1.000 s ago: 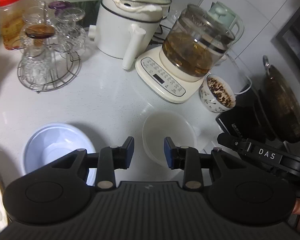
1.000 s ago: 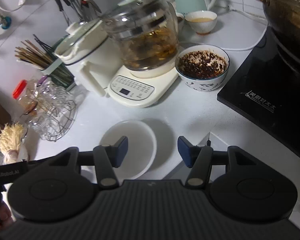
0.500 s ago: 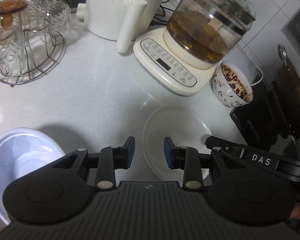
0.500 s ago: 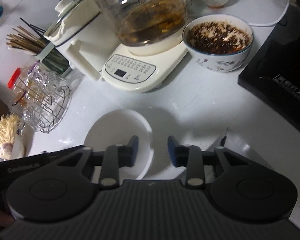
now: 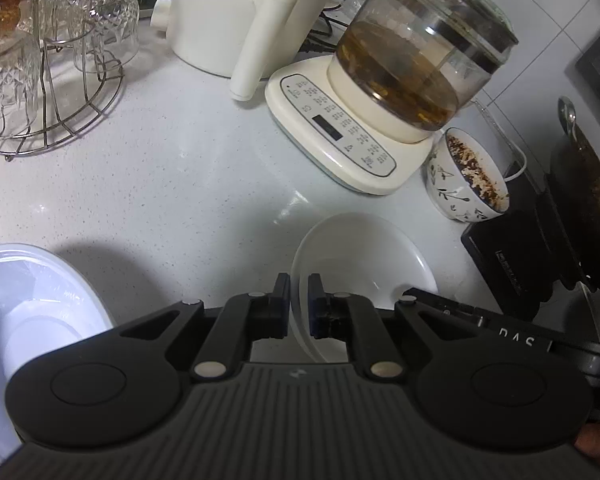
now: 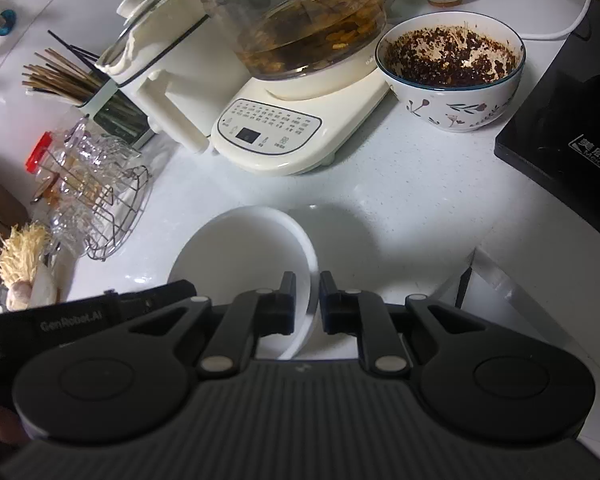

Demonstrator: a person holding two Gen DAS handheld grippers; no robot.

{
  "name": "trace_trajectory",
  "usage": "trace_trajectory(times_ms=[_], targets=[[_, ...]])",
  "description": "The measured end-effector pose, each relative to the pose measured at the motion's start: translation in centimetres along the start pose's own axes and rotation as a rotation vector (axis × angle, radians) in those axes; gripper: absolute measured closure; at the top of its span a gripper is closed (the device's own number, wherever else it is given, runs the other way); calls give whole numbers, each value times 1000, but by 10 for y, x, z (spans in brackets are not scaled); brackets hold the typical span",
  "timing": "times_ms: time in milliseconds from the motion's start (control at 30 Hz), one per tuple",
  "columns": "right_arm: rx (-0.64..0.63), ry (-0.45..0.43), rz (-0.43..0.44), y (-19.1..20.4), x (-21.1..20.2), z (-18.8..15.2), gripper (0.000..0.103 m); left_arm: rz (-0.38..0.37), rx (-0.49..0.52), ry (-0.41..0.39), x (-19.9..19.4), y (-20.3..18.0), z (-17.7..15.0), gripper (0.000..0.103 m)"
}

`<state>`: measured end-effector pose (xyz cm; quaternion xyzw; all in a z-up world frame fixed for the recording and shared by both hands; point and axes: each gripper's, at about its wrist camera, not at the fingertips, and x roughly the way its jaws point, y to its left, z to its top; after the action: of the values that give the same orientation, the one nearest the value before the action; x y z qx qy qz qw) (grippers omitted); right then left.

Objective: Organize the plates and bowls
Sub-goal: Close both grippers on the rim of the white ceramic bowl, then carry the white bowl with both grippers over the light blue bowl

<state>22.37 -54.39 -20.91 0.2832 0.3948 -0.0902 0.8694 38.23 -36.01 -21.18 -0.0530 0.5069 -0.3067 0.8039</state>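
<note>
Your left tool is clamped on the left rim of the shallow round white ceramic bowl, low and centre in the left wrist view on the speckled white tabletop. Your right tool pinches the same bowl's right rim, low centre in the right wrist view. A pale blue plastic bowl sits at lower left of the left view, apart from the white one. A cream kettle base stands above, just beside a floral bowl at right

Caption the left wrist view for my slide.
Left gripper shut on the white bowl rim, beside a glass kettle.
</note>
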Motion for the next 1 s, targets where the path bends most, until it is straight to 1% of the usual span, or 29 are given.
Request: trace_trajectory(times_ms=[200,600,767,1000], targets=[[0,-11,3,3,-19,1,88,-5,9,-3,-19,-11,1,92],[-27,-15,35,26,-74,6,88,4,-28,-29,-86,-32,0,92],[-25,-22,41,31,-92,4,88,0,-28,-32,-104,-38,-1,92],[-42,-32,49,38,-106,5,88,-2,-24,-51,-122,-44,-2,92]])
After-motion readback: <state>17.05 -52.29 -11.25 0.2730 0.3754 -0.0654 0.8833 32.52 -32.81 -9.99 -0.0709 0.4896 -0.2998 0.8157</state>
